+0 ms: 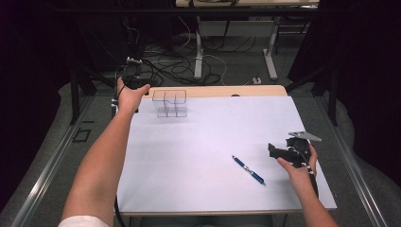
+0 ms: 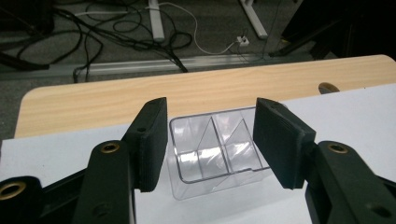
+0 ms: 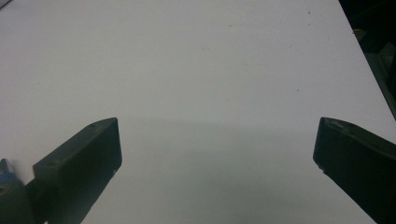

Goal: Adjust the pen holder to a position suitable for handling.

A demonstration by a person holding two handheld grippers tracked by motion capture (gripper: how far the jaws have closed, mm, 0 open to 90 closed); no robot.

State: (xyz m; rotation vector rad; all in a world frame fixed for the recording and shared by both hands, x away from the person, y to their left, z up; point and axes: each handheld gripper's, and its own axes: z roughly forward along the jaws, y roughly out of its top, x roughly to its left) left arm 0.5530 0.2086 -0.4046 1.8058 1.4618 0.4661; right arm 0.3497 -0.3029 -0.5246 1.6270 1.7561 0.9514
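Observation:
A clear plastic box (image 1: 170, 103) with inner dividers stands at the far left of the white tabletop (image 1: 203, 137). My left gripper (image 1: 140, 85) is held just to its left, at the table's far left corner. In the left gripper view the jaws of the left gripper (image 2: 212, 140) stand partly apart, framing the clear box (image 2: 215, 154) just ahead; I see no pad pressing on it. A blue pen (image 1: 248, 169) lies at the front right. Right of the pen, my right gripper (image 1: 274, 150) hovers wide open over bare table, as the right gripper (image 3: 215, 154) view shows.
A bare wooden strip (image 1: 222, 91) runs along the table's far edge. Beyond it, cables (image 1: 175, 66) and white desk legs (image 1: 198, 56) cover the floor. A metal rail (image 1: 52, 165) runs along the left side. The pen's blue end (image 3: 4, 169) shows beside the right gripper's left jaw.

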